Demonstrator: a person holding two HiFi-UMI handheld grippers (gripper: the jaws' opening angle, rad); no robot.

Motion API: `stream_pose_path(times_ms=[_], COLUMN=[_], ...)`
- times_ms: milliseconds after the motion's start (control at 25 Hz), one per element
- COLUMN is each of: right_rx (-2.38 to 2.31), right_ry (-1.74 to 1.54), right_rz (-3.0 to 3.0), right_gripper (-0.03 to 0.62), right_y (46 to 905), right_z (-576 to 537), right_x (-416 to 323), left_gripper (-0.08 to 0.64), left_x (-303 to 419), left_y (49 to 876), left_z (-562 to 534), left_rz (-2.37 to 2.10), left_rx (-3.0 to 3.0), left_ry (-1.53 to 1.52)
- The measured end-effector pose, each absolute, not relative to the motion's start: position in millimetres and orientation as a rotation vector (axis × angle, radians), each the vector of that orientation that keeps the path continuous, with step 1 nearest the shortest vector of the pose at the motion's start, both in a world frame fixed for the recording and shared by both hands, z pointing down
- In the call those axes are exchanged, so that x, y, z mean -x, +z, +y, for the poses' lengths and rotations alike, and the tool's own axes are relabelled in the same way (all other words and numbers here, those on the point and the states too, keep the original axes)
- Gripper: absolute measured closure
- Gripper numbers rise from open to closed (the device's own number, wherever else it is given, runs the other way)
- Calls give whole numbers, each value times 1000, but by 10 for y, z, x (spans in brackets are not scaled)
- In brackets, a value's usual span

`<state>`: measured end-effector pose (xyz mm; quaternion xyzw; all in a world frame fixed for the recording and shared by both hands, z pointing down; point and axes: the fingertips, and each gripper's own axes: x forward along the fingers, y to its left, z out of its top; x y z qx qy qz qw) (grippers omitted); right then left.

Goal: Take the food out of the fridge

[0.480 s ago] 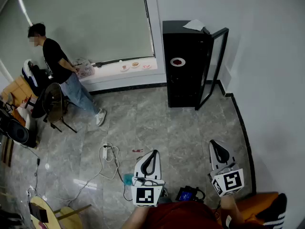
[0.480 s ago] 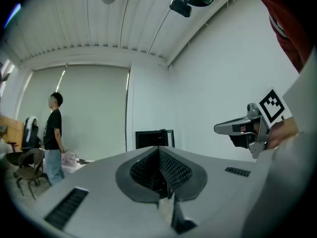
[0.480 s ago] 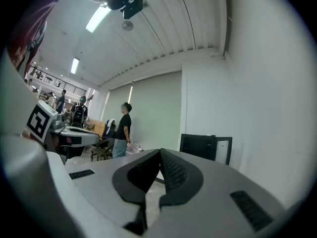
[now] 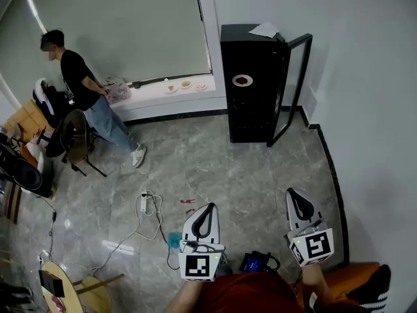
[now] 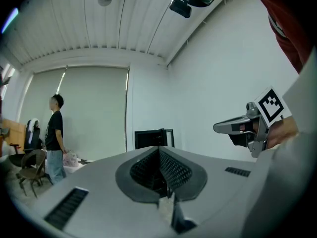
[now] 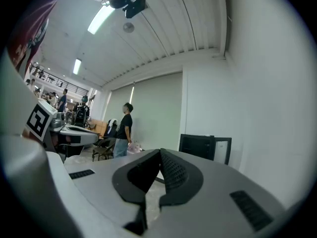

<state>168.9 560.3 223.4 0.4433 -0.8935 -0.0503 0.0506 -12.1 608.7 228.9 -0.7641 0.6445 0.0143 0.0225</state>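
Note:
A black fridge (image 4: 251, 83) stands against the far wall with its glass door (image 4: 293, 90) swung open to the right. A plate of red food (image 4: 242, 80) shows on a shelf inside it. The same fridge (image 5: 153, 138) appears small in the left gripper view, and the fridge (image 6: 204, 147) is also visible in the right gripper view. My left gripper (image 4: 206, 208) and right gripper (image 4: 295, 195) are both held low near my body, far from the fridge. Both are shut with nothing between the jaws.
A person (image 4: 88, 93) stands at the window ledge (image 4: 171, 93), which holds small plates. A chair (image 4: 75, 142) with clothes is near them. A power strip and cables (image 4: 146, 207) lie on the tiled floor. A sheet of paper (image 4: 264, 30) lies on top of the fridge.
The head view has shifted slightly, so the fridge and room sit a little higher and to the left. Both grippers stay in place, still shut.

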Motion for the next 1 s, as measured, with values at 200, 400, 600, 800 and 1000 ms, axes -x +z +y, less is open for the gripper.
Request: stream_pose_path(times_ms=[200, 400, 600, 800, 1000], right_rx=[-1383, -1364, -1361, -1379, -1396], right_ry=[-130, -114, -93, -89, -97], right_rz=[-2720, -2728, -2728, -2717, -2701], right_gripper=[571, 571, 571, 571, 571], right_y=[2248, 2321, 2378, 2405, 2430], right_z=[5572, 5560, 5517, 5367, 5152], right_x=[-1966, -2197, -2375, -2397, -2286], left_gripper=[546, 546, 546, 546, 546], left_x=[-123, -335, -506, -543, -439], left_y=[2289, 2329, 2295, 2302, 2359], left_z=[6094, 6064, 6004, 5832, 5573], left_rz=[2000, 2008, 2008, 1992, 1984], left_rx=[2366, 2349, 2341, 2352, 2370], left_ry=[24, 0, 12, 27, 34])
